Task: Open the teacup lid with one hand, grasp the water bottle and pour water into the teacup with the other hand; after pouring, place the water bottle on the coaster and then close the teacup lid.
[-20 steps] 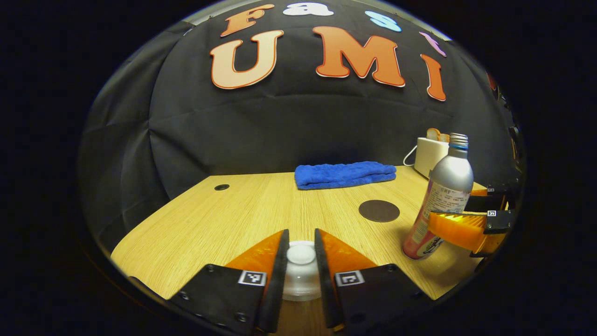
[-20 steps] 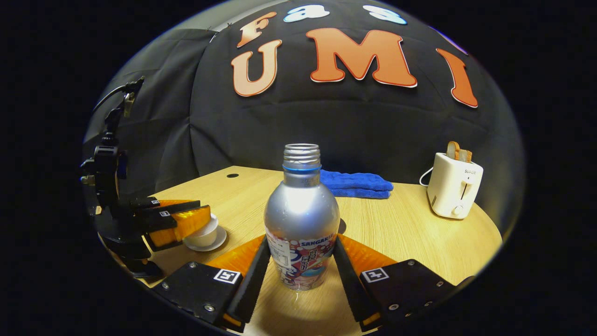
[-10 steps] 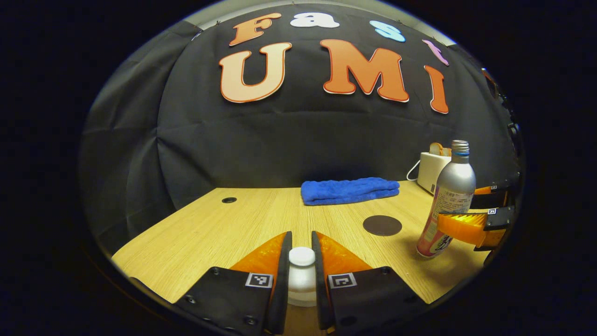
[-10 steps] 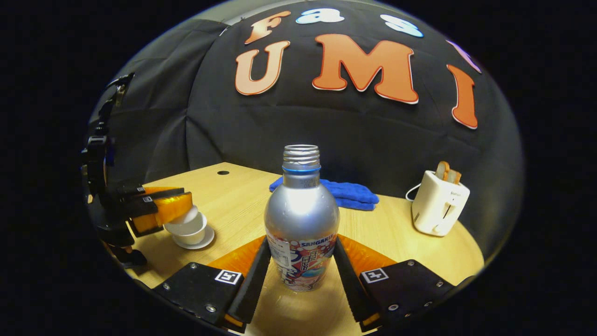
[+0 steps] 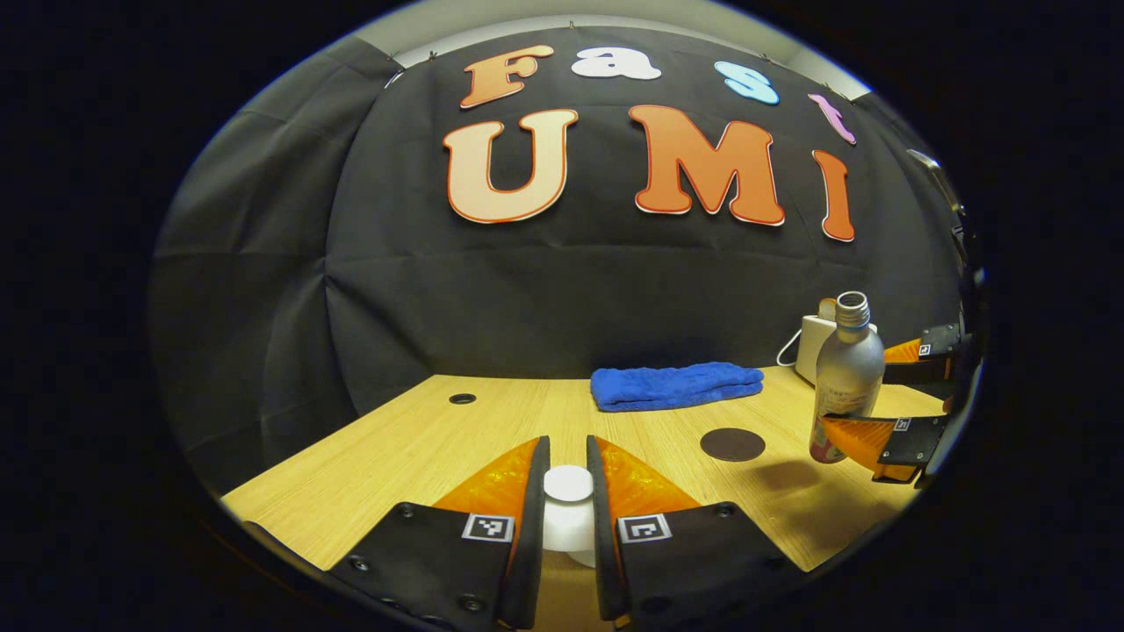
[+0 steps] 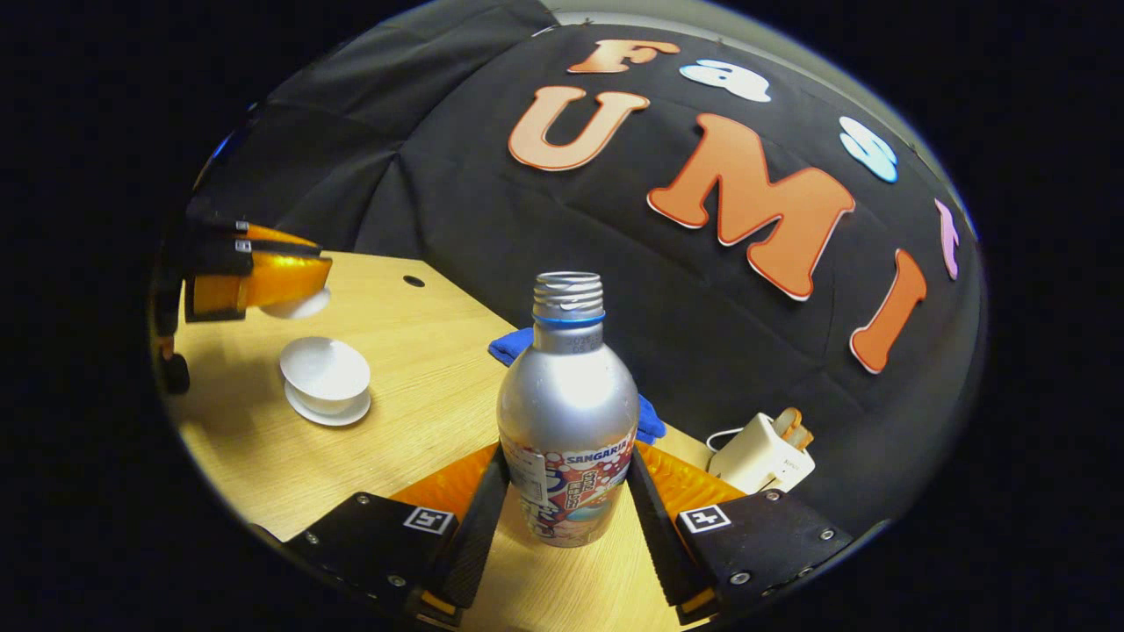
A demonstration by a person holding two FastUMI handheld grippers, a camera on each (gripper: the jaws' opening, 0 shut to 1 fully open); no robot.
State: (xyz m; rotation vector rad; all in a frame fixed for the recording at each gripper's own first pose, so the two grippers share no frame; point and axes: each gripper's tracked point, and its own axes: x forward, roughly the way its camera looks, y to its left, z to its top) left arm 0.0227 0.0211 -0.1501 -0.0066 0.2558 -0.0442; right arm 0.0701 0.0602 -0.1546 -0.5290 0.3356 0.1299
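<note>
My left gripper is shut on the knob of the white teacup lid and holds it above the table. In the right gripper view the same gripper hangs with the lid above and left of the open white teacup, which stands on its saucer. My right gripper is shut on the silver water bottle, uncapped and raised off the table. The left gripper view shows that bottle at far right, near the dark round coaster.
A folded blue towel lies at the back of the wooden table. A white toaster with bread stands at the back right. A small round hole sits in the tabletop's far left.
My left gripper has risen with the lid, leaving the cup uncovered. My right gripper has lifted the bottle off the table, and its view has tilted.
</note>
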